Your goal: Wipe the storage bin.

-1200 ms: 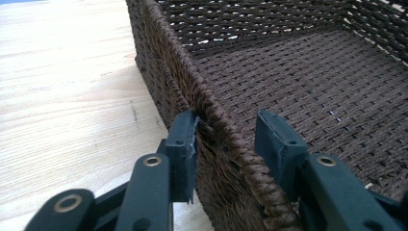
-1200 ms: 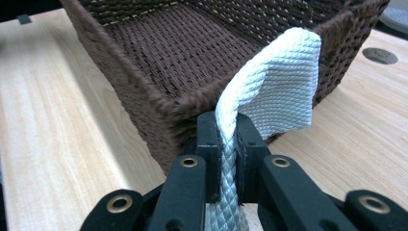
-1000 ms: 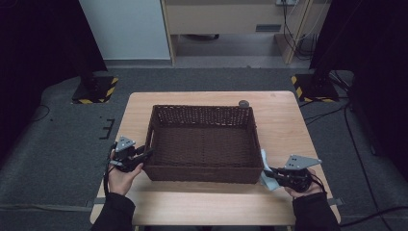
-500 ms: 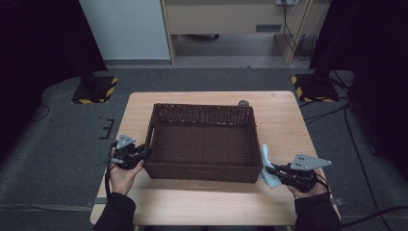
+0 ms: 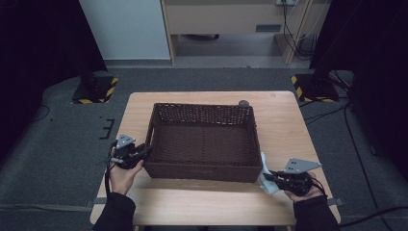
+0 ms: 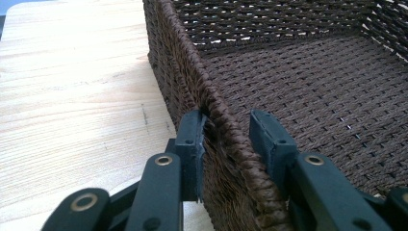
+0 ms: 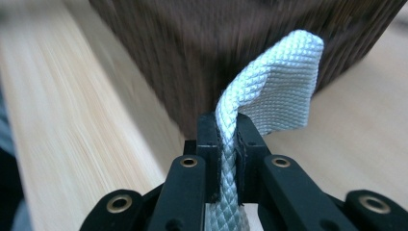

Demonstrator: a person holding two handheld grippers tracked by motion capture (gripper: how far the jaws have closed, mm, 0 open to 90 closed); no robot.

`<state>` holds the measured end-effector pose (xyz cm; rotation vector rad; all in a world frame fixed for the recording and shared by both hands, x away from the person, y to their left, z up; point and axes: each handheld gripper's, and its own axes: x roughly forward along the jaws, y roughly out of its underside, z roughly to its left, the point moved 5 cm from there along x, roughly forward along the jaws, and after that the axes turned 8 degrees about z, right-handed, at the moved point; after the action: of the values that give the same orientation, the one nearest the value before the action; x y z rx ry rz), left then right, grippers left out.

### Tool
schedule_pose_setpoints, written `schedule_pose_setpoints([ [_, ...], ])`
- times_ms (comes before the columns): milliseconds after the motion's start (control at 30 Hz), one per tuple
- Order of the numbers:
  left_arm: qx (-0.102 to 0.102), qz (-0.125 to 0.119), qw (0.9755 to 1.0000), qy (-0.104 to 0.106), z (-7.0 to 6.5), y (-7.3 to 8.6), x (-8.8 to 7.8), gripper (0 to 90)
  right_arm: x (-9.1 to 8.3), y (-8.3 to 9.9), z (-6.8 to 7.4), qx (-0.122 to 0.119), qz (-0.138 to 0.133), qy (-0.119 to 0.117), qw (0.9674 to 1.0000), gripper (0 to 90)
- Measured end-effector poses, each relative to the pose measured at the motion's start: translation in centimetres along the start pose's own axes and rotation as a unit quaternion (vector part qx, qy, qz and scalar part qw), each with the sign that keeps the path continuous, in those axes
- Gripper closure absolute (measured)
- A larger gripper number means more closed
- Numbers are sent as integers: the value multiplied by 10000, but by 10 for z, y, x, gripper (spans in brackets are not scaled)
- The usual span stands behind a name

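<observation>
At the near edge of the table (image 5: 192, 202), the right gripper (image 5: 266, 177) sits just off the basket's near right corner. In the right gripper view its jaws are clamped tight on a white cloth (image 7: 279, 82), which stands up out of the grip and flops over toward the dark basket wall. That wall is blurred there, so whether the cloth touches it cannot be told.

Toward the near left corner, the left gripper (image 5: 144, 153) straddles the left wall of the brown woven basket (image 6: 168, 57). Its jaws have just been closing, with the wall between them. In the left gripper view the outer pad lies against the weave, while the inner pad appears to stand a little off the rim. The grip therefore looks not yet made. The basket lies in the middle of the table, where it was a second ago, and neither hand has shifted noticeably.

As a judgement, the left hand is about to steady the basket so the cloth can go in or wipe it. The basket's inside looks bare.

At the far edge, just behind the basket's far right corner, lies a small dark round thing (image 5: 244, 102), too small to identify. The person's forearms are cut off by the bottom of the high view.
</observation>
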<state>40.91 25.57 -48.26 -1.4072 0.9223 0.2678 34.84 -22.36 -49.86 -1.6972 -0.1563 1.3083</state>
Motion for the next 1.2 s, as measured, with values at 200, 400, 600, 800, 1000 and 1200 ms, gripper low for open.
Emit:
schedule_pose_setpoints([
  [200,-5,-1,10000,30,0,0,0,651,-20,-12,9,-77,-448,-59,9990,839],
  [400,-4,-1,10000,44,1,0,0,648,6,9,12,-36,289,-138,9995,839],
  [600,-35,-10,10000,91,1,0,0,641,23,20,10,134,712,-220,9971,839],
  [800,-63,-22,9999,130,2,1,0,634,11,19,-6,465,561,95,9973,835],
  [1000,-114,-69,9997,210,3,2,0,624,-7,24,-38,1059,344,806,9905,837],
  [1200,-164,-94,9994,291,4,2,1,614,-1,34,-54,1241,520,1042,9854,836],
])
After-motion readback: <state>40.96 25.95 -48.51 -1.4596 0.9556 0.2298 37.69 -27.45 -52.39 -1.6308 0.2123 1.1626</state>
